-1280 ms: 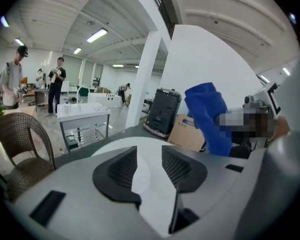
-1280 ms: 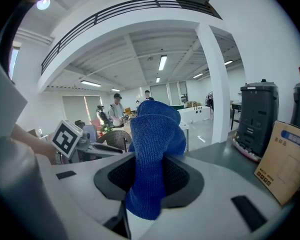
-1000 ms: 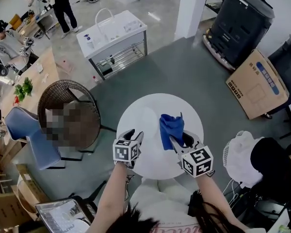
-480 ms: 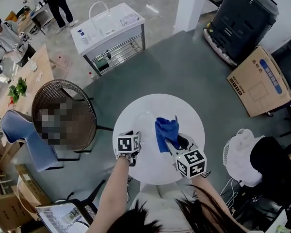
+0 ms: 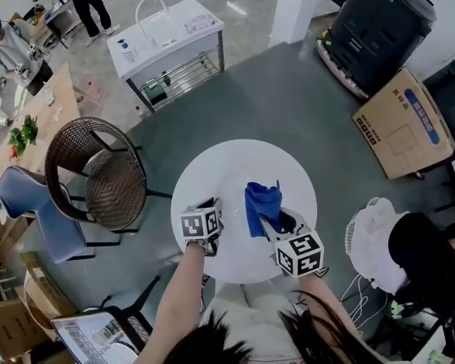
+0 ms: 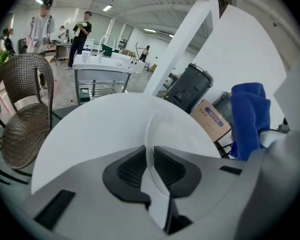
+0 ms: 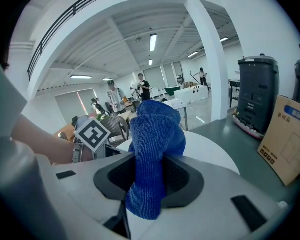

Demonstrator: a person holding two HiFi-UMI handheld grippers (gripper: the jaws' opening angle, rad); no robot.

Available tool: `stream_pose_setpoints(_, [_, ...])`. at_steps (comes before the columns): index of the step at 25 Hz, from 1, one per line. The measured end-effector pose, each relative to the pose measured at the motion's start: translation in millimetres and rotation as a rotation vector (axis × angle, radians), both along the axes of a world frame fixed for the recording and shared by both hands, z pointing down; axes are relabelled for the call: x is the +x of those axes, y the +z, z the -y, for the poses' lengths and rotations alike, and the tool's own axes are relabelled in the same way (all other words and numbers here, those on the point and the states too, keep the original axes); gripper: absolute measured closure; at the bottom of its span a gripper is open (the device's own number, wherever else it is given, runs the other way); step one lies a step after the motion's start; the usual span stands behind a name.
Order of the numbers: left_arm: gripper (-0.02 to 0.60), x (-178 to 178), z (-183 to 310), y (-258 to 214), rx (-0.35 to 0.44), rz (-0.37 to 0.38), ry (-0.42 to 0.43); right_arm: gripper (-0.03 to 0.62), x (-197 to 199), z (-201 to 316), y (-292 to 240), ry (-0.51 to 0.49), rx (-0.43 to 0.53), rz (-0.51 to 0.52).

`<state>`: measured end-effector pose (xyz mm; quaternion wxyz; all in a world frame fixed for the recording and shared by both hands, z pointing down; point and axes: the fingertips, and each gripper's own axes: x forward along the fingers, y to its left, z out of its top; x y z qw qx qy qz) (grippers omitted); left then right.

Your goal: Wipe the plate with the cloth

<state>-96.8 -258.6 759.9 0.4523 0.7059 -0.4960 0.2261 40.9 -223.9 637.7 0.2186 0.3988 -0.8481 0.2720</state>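
Note:
A clear, whitish plate [image 6: 172, 134] lies on the round white table [image 5: 288, 180], and it shows only faintly in the head view. My left gripper [image 6: 151, 166] is at the plate's near rim. Its jaws are closing, the thin rim stands between the dark pads, and they look pressed on it. In the head view the left gripper [image 5: 214, 205] is at the table's front left. My right gripper [image 7: 150, 176] is shut on a bunched blue cloth [image 7: 155, 144] that sticks up out of the jaws. The blue cloth [image 5: 262, 202] hangs above the table's middle, just right of the plate.
A wicker chair [image 5: 98, 173] and a blue chair [image 5: 30, 203] stand left of the table. A cardboard box [image 5: 398, 123] and a black bin [image 5: 383, 29] are at the back right, a white cart [image 5: 167, 36] is behind, and people stand at the far left.
Both grippers have sunk toward the table. The left jaws have gone from wide open to closed round the plate's rim. The cloth stays in the right gripper.

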Motion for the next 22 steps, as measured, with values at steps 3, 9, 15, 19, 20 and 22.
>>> stream_pose_setpoints(3, [0.539, 4, -3, -12, 0.052, -0.098, -0.003, 0.461, 6, -1, -3, 0.016, 0.004, -0.005])
stream_pose_setpoints(9, [0.56, 9, -6, -42, 0.119, -0.264, -0.07, 0.461, 11, 2, -20, 0.036, 0.034, 0.005])
stream_pose_setpoints(15, [0.56, 11, -11, -76, 0.184, -0.312, -0.058, 0.461, 10, 3, -45, 0.046, 0.082, 0.025])
stream_pose_setpoints(19, [0.56, 14, -9, -115, 0.265, -0.36, -0.057, 0.461, 13, 2, -69, 0.06, 0.128, 0.03])
stream_pose_setpoints(20, [0.56, 14, -8, -126, 0.288, -0.37, -0.061, 0.461, 14, 2, -76, 0.067, 0.141, 0.031])
stream_pose_setpoints(22, [0.56, 15, -6, -147, 0.333, -0.387, -0.063, 0.461, 17, 2, -91, 0.079, 0.168, 0.036])
